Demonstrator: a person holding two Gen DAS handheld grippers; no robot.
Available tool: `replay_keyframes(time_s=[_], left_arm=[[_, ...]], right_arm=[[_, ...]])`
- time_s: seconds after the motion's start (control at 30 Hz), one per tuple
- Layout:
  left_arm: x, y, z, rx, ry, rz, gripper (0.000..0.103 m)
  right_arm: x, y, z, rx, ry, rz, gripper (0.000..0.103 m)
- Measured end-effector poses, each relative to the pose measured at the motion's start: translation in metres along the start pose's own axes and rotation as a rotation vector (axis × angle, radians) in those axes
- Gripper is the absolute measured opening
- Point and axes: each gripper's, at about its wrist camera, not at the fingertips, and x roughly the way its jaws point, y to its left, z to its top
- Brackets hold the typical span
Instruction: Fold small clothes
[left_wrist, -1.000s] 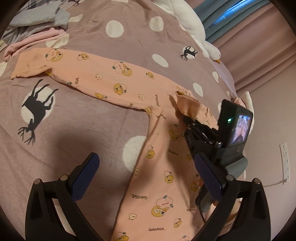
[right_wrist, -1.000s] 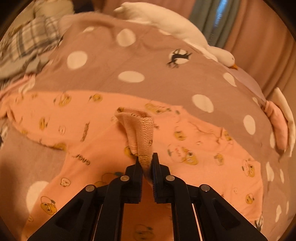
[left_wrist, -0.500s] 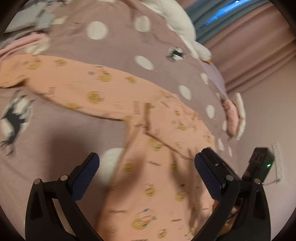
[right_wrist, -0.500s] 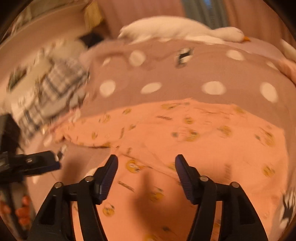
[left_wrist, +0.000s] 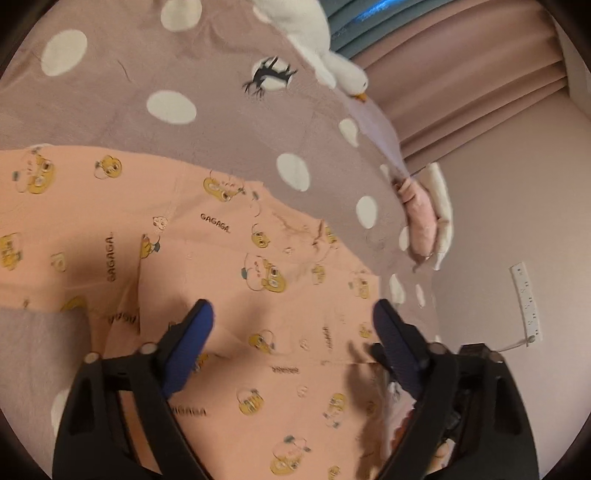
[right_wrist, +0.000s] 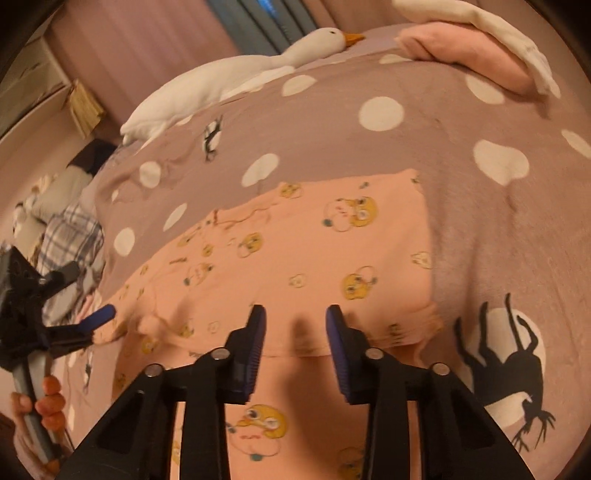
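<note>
Bedroom in warm, dim light

A mauve polka-dot bedspread (left_wrist: 229, 122) covered the bed, a white plush goose (right_wrist: 229, 79) lying along its far edge; pink curtains (left_wrist: 461, 85) flanked teal ones (left_wrist: 351, 26), and a power strip (left_wrist: 526, 301) hung on the pale wall (left_wrist: 517, 206).

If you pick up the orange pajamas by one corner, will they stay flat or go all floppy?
Probably floppy: the pajamas are thin cloth that lies wrinkled and follows the bumps of the bed. They look light, so one corner should lift easily and the rest hang down. They likely won't slip much, since the cloth looks soft.
</note>
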Motion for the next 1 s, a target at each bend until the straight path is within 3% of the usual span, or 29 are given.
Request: replay_keyframes(time_s=[0.07,0.17,0.2,0.27,0.37,0.47,0.53,0.6,0.7,1.0], left_arm=[[0.013,0.009,0.001,-0.008,0.022,0.042,0.074],[0.023,0.028,-0.002,-0.006,0.022,0.180,0.071],[0.024,0.036,-0.005,-0.006,0.017,0.208,0.062],[0.020,0.043,-0.007,0.000,0.006,0.198,0.056],[0.017,0.042,-0.007,0.019,0.013,0.210,0.056],[0.013,0.040,-0.007,0.021,0.016,0.222,0.058],[0.010,0.036,-0.009,0.026,0.011,0.229,0.065],[0.004,0.032,-0.013,0.040,-0.002,0.249,0.079],[-0.009,0.030,-0.020,0.058,-0.023,0.282,0.081],[-0.054,0.031,-0.051,0.073,-0.066,0.333,0.086]], right_arm=[[0.001,-0.011,0.001,0.036,0.001,0.005,0.034],[-0.003,-0.032,-0.002,0.091,0.009,-0.010,0.034],[-0.004,-0.036,-0.004,0.097,0.014,-0.023,0.034],[-0.004,-0.046,-0.007,0.104,0.028,-0.047,0.026],[-0.005,-0.049,-0.009,0.099,0.031,-0.071,0.021],[-0.009,-0.051,-0.010,0.120,0.031,-0.073,0.021],[-0.015,-0.050,-0.012,0.130,0.025,-0.066,0.021],[-0.023,-0.045,-0.016,0.119,0.018,-0.040,0.021],[-0.036,-0.035,-0.023,0.090,0.003,-0.025,0.021],[-0.080,-0.012,-0.052,0.087,-0.051,0.045,0.047]])
